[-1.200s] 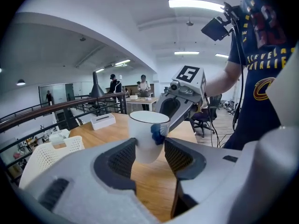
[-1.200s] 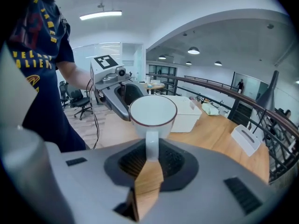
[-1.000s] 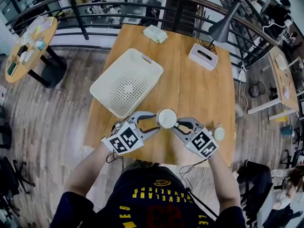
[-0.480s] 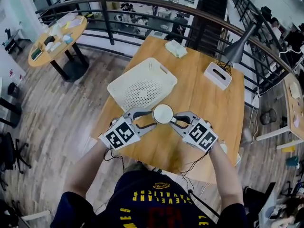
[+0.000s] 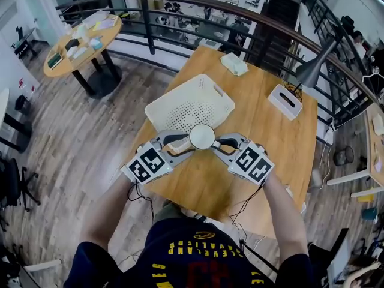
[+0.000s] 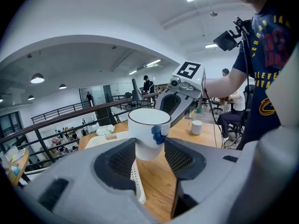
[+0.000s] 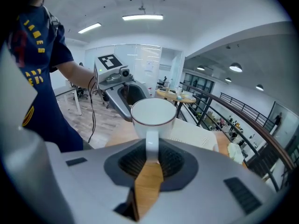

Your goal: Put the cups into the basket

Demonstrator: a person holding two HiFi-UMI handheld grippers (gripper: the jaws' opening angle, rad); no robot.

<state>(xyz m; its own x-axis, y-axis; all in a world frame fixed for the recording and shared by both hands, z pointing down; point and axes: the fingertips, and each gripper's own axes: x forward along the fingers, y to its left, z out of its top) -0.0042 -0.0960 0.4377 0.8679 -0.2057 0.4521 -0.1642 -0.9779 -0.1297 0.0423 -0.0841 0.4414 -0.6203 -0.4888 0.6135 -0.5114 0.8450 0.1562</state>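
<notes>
2 cups, 1 basket [image 5: 161,104]. Left claw [image 5: 185,142] gripped the cup [image 5: 202,137] by its body, and right claw [image 5: 219,144] pinched its handle. The left gripper view showed the second cup [image 6: 196,127] on the desk [image 6: 155,185], unseen in the right gripper view.

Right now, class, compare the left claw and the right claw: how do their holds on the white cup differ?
The left claw clamps the cup by its body; the right claw pinches only its handle. The left claw's jaws stand wide apart; the right claw's stand nearly together. Both grip the same cup, held up near the basket.
</notes>
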